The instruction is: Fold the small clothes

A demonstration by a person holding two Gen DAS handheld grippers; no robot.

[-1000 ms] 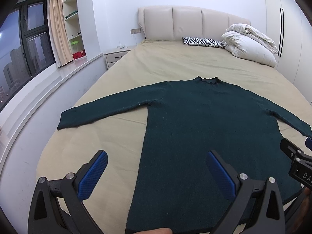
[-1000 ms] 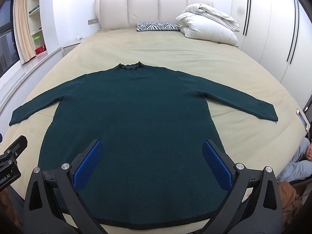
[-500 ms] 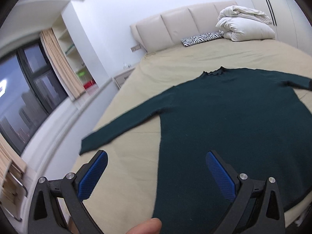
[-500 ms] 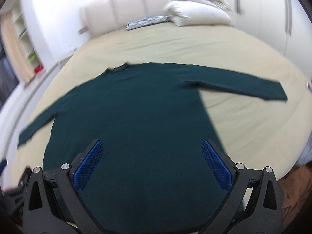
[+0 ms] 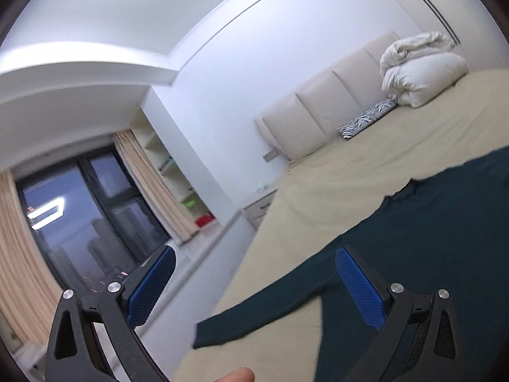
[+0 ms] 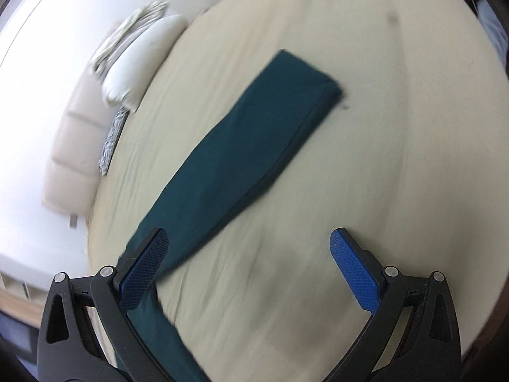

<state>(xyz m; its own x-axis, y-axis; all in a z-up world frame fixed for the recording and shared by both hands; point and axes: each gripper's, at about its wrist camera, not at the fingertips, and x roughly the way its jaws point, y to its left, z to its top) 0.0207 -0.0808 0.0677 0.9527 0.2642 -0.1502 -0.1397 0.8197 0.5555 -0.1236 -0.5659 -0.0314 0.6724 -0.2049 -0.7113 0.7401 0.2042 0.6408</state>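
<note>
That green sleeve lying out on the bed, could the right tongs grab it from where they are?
Probably yes. The right tongs are open above the sleeve, which lies flat on the bed with nothing over it.

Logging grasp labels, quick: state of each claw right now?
Left claw: open, holding nothing, above the green sweater.
Right claw: open, holding nothing, over the sweater's sleeve.

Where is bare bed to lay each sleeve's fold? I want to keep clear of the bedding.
Free: sheet right of the right sleeve, and sheet between the left sleeve and bed edge. Crowded: the headboard end, with duvet and zebra pillow.
</note>
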